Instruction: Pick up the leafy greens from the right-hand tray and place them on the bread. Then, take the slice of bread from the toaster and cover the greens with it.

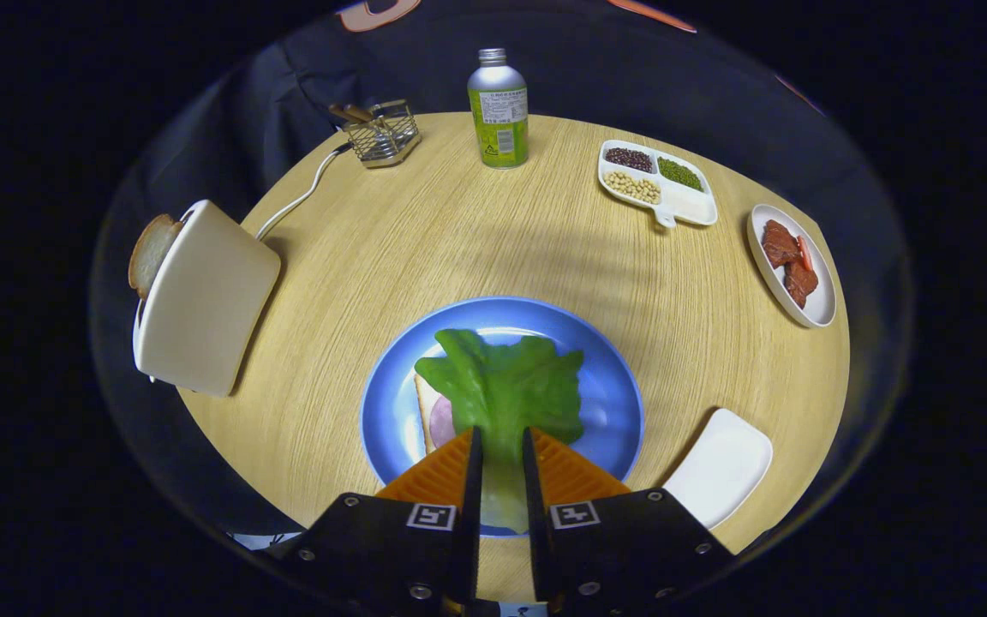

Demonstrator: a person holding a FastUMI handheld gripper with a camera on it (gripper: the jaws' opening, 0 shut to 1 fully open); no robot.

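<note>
My hand-held gripper (502, 441) is nearest, fingers nearly closed, pinching the stem end of the leafy greens (504, 386) from both sides. The greens hang over the blue plate (391, 411), which I take as landmark for everything else. The leaf spreads ahead of the fingertips and covers most of the bread (422, 407) lying on the plate; a pinkish slice of meat (440, 420) peeks out on top of that bread, at the leaf's left edge. Whether the leaf already rests on the bread or hangs just above it, I cannot tell.

Left of the plate, well apart: cream toaster (202, 300), lying tilted in this view, with a slice of bread (151, 253) sticking out of its slot. Its white cord (301, 193) runs off toward the far side of the surface (459, 248).

Just right of the plate, near side: white tray (720, 467), bare.

Far right of the plate: white oval dish (819, 308) with reddish meat pieces (789, 261).

Beyond the plate, right: divided white dish (690, 206) holding beans in separate compartments.

Straight beyond the plate: green bottle (499, 111), upright, silver cap.

Beyond the plate, left: small wire basket (384, 133).
</note>
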